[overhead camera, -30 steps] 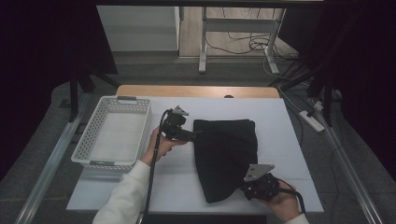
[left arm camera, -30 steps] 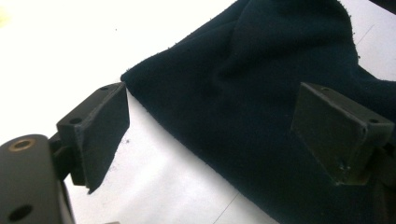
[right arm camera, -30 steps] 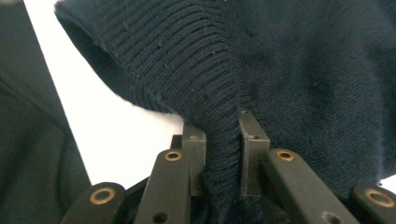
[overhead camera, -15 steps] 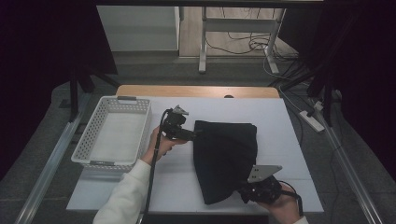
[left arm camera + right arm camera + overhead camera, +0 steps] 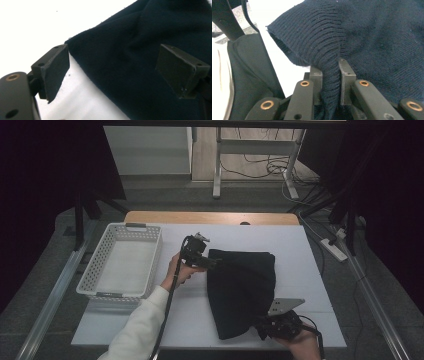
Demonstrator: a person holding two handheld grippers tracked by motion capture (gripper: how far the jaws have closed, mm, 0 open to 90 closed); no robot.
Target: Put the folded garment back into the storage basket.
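A dark navy knitted garment (image 5: 242, 290) lies folded on the white table (image 5: 300, 245). My left gripper (image 5: 212, 263) is at its far left corner, and in the left gripper view its jaws stand open around the garment's edge (image 5: 125, 65), one pad over bare table, the other over the cloth. My right gripper (image 5: 260, 327) is at the garment's near right corner. In the right gripper view the right gripper (image 5: 329, 82) is shut on a ribbed hem (image 5: 317, 37) of the garment, which bunches up between the pads.
A white perforated basket (image 5: 122, 265) stands on the table's left side. A wooden strip (image 5: 210, 217) runs along the far edge. Bare table lies to the right of the garment. Cables and table legs are on the floor beyond.
The right gripper has shifted slightly left along the near edge with the hem in it, and the garment's near part has narrowed. The left gripper has hardly moved.
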